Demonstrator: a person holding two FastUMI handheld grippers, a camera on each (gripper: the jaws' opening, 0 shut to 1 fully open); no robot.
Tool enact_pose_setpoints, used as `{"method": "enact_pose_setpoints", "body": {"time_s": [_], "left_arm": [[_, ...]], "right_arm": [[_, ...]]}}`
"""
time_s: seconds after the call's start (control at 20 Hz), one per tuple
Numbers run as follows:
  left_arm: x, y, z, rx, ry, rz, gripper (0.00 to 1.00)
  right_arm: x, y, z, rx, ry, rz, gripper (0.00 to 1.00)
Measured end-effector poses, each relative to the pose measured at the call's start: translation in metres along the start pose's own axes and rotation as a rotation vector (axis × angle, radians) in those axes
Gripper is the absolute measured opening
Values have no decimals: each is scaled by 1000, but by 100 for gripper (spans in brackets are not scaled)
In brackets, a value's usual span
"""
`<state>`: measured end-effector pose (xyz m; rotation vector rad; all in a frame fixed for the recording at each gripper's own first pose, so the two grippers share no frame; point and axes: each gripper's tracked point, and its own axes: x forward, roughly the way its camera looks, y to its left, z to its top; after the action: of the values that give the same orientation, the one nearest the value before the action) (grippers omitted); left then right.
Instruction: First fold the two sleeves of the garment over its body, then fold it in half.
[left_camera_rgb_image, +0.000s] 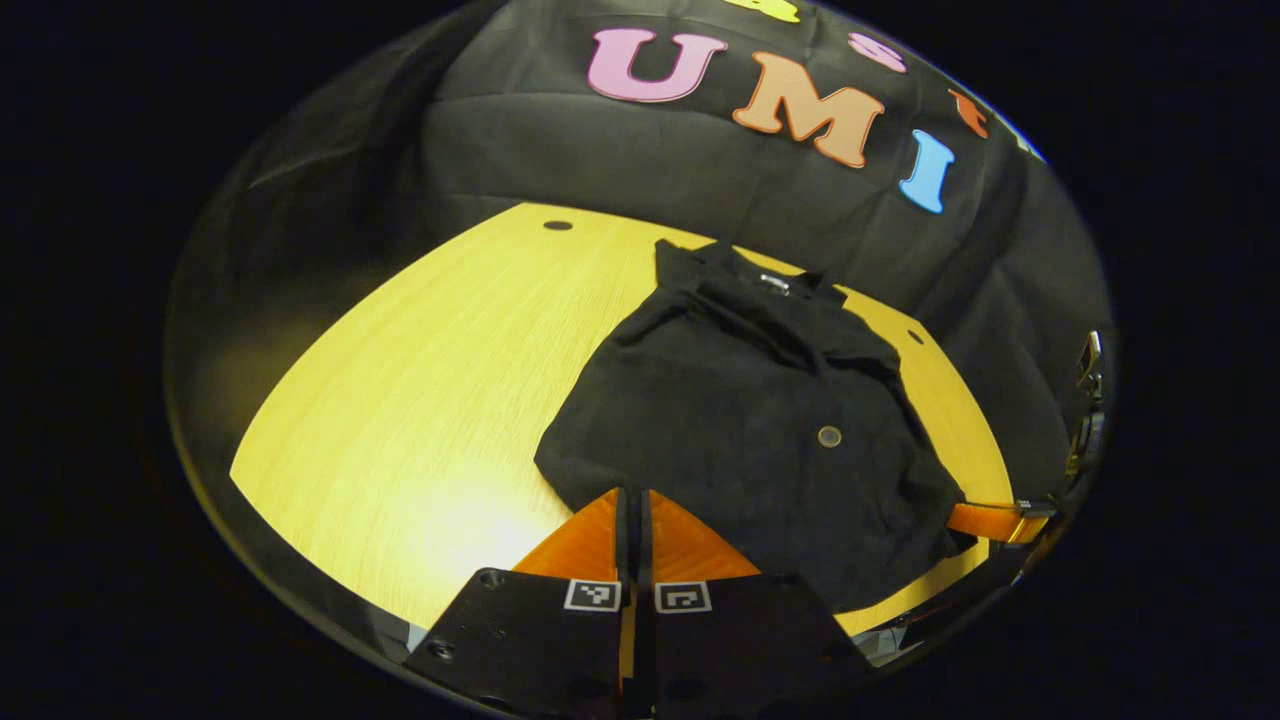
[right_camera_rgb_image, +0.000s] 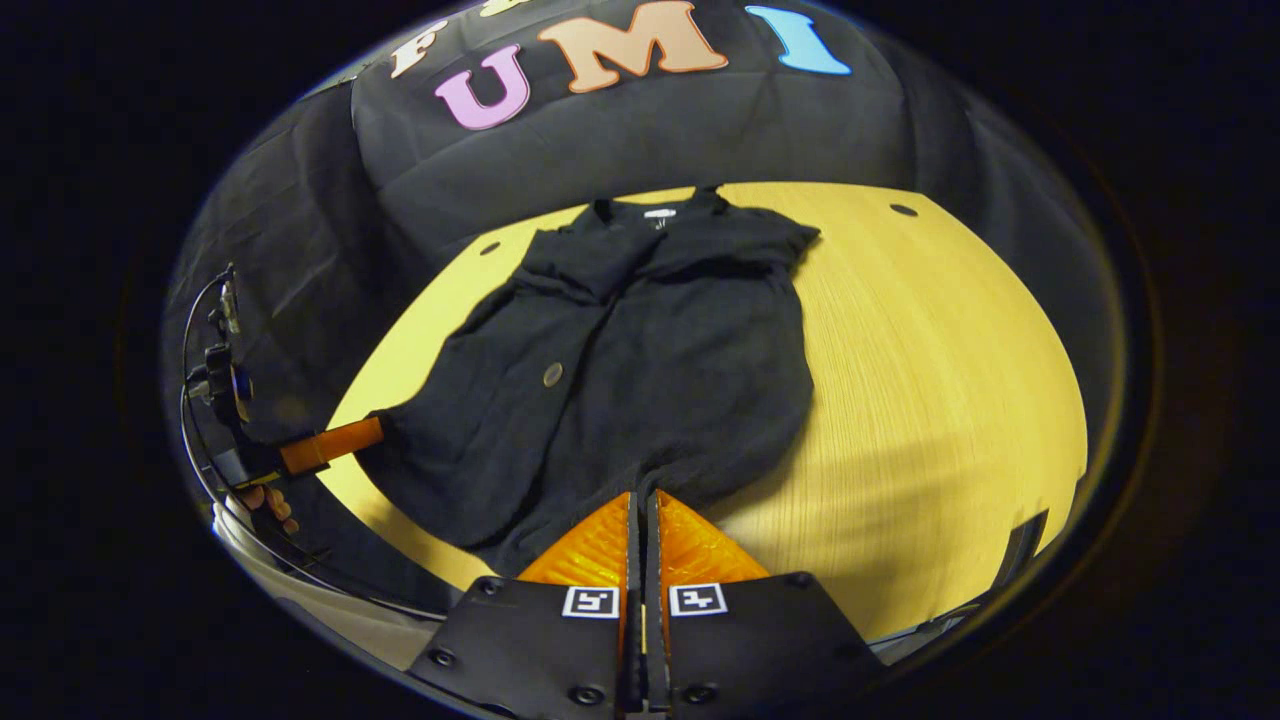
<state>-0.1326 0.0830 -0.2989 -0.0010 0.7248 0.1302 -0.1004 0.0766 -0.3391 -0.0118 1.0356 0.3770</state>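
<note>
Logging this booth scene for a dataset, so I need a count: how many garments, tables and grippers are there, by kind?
Garment: 1
Table: 1
Grippers, left gripper and right gripper: 2
Total: 4

Garment (left_camera_rgb_image: 760, 420) neck label (left_camera_rgb_image: 774, 284): unreadable; no legible text.

garment (left_camera_rgb_image: 740, 420): black | button (left_camera_rgb_image: 829, 436): brownish | table (left_camera_rgb_image: 420, 400): yellow wood grain
</note>
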Motion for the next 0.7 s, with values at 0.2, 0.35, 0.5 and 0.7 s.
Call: {"method": "enact_pose_setpoints", "body": {"time_s": [0.2, 0.35, 0.5, 0.7], "left_arm": [[23, -19, 67, 64, -80, -44, 0], [46, -39, 123, 119, -134, -81, 0], [73, -58, 173, 170, -174, -100, 0], [118, -79, 237, 177, -256, -120, 0]], "right_arm": [[2, -6, 66, -21, -78, 2, 4], [6, -18, 120, -68, -121, -24, 4], [13, -28, 173, -101, -157, -37, 4], [36, -47, 243, -99, -185, -59, 4]]}}
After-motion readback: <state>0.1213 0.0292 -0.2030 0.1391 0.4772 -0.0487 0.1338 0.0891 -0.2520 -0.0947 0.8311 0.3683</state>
